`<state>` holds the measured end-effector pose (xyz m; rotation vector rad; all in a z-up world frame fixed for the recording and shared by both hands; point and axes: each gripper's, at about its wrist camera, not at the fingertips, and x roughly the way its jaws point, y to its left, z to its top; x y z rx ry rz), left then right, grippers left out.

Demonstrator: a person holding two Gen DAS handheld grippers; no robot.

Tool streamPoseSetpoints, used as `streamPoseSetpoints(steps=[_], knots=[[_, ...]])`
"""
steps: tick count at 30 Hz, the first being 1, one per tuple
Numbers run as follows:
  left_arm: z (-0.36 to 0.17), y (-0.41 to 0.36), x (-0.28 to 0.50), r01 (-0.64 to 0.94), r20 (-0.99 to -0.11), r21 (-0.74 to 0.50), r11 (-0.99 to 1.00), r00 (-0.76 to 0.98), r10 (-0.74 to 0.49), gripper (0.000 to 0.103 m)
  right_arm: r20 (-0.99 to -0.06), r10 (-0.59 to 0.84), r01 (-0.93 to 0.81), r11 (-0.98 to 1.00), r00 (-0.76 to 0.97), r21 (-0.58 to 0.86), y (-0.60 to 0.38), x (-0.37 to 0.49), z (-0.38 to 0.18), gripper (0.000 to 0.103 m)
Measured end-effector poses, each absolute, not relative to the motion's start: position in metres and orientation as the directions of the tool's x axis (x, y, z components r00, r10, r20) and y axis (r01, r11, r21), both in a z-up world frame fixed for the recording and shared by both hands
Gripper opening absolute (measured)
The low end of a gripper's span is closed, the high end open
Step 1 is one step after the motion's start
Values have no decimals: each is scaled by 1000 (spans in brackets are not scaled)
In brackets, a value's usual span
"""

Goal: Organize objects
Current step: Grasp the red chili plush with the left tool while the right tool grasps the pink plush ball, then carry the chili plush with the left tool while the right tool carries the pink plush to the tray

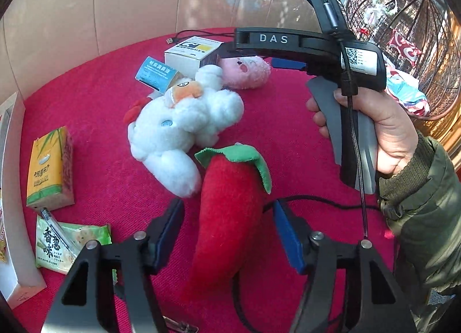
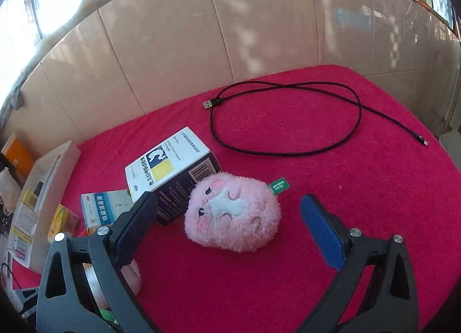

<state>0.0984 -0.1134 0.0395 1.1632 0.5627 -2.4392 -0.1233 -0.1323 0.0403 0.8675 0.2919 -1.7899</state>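
A red plush chili (image 1: 230,217) with a green felt top lies on the red cloth (image 1: 100,102), between the fingers of my left gripper (image 1: 227,204). The jaws stand apart and a gap shows beside the left pad. A white plush chicken (image 1: 184,119) lies just beyond it. Further back a round pink plush (image 2: 233,212) rests on the cloth, and my right gripper (image 2: 229,199) stands open with one finger on either side of the toy, not touching it. In the left wrist view a hand holds that right gripper (image 1: 247,59) over the pink plush (image 1: 247,73).
A white and blue medicine box (image 2: 170,166) leans behind the pink plush, beside a small blue box (image 2: 103,206). A black USB cable (image 2: 288,119) loops at the back. A yellow drink carton (image 1: 49,171), a cracker packet (image 1: 72,243), a pen (image 1: 54,226) and a tall white box (image 1: 11,189) sit left. A tiled wall closes the back.
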Motion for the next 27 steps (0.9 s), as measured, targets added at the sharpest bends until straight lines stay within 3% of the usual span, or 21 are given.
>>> streamPoseSetpoints(steps=[5,7,8,10,11,20,27], knots=[[33,-116,93,490,-805,-202,-848,-576,-141,64,-724,-665,904,-404,-184,142,-152,-111,28,100],[32,-114,92,487,-802,-190,-852,-578,-151,64,-733,-653,901,-412,-190,133,-151,-111,23,88],[32,-113,92,484,-799,-191,-854,-582,-151,63,-735,-652,898,-416,-186,142,-149,-113,22,64],[31,-113,91,473,-793,-205,-857,-593,-137,41,-734,-658,899,-407,-168,160,-143,-116,21,64],[32,-113,93,472,-788,-213,-856,-601,-135,37,-732,-660,901,-404,-169,157,-139,-116,22,63],[57,-98,106,461,-711,-191,-867,-673,-202,33,-695,-699,867,-440,-168,233,-87,-118,29,63],[83,-89,122,471,-638,-164,-867,-721,-271,33,-588,-786,846,-435,-190,308,-47,-109,64,63]])
